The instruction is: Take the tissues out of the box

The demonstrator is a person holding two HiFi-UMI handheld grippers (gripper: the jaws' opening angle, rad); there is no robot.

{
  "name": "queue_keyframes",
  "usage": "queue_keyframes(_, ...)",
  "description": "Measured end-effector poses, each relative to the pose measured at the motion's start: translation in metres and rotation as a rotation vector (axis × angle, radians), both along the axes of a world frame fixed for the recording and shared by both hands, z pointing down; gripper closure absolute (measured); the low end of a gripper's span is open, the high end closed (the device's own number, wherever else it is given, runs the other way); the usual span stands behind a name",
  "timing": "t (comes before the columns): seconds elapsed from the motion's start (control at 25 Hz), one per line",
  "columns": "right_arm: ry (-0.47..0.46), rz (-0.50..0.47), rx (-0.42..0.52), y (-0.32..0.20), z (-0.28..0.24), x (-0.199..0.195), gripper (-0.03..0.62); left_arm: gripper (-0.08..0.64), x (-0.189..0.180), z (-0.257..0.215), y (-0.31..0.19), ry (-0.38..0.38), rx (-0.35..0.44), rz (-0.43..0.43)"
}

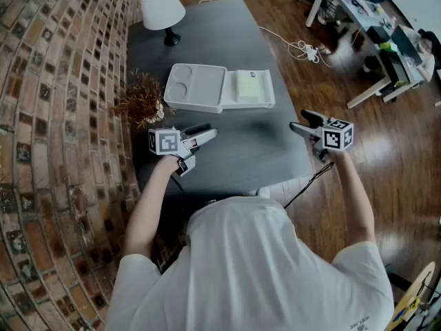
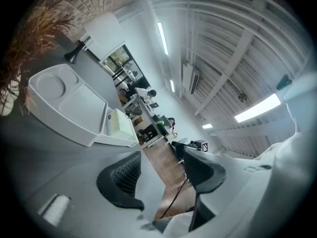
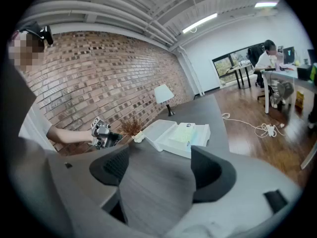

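Note:
A white box (image 1: 207, 88) lies open on the dark grey table (image 1: 241, 154), its lid folded out to the left. A pale pack of tissues (image 1: 252, 87) sits in its right half. My left gripper (image 1: 200, 143) hovers over the table's near left part, short of the box, open and empty. My right gripper (image 1: 302, 121) hangs at the table's near right corner, also open with nothing between the jaws. The left gripper view has the box (image 2: 69, 103) and tissues (image 2: 119, 123) beyond its gripper (image 2: 161, 167). The right gripper view shows the box (image 3: 163, 130) and tissues (image 3: 183, 132) ahead of its gripper (image 3: 158, 167).
A white lamp (image 1: 162, 9) stands at the table's far end. A dried plant (image 1: 141, 102) sits by the brick wall, left of the box. On the wooden floor to the right lie a white cable (image 1: 303, 47) and desks (image 1: 372, 19) with a seated person.

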State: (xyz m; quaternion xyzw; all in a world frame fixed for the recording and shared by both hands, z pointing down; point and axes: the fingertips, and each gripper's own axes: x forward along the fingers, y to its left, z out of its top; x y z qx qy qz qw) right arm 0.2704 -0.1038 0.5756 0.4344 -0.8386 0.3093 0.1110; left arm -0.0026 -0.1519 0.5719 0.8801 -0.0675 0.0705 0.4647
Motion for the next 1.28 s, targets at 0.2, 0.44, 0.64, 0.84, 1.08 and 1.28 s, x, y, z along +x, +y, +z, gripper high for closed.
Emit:
queue_keyframes(0.2, 0.105, -0.047, 0.007, -0.041, -0.011, 0.004, 0.189, 0.287, -0.014, -0.015, -0.030, -0.026, 0.138, -0.081)
queue_keyframes(0.44, 0.165, -0.124, -0.026, -0.097, -0.010, -0.018, 0.189, 0.286, -0.032, -0.033, -0.052, -0.075, 0.301, -0.163)
queue_keyframes(0.64, 0.121, -0.181, -0.131, -0.133, 0.013, -0.044, 0.146, 0.287, -0.045, -0.041, -0.063, -0.107, 0.375, -0.216)
queue_keyframes(0.84, 0.088, -0.118, -0.223, -0.176, 0.040, -0.055, 0.146, 0.284, -0.056, -0.041, -0.064, -0.171, 0.459, -0.244)
queue_keyframes(1.08, 0.160, -0.102, -0.322, -0.206, 0.083, -0.068, 0.066, 0.284, -0.070, -0.046, -0.071, -0.208, 0.518, -0.347)
queue_keyframes(1.28, 0.192, 0.039, -0.397, -0.233, 0.117, -0.070, 0.066, 0.282, -0.077, -0.052, -0.073, -0.225, 0.563, -0.429)
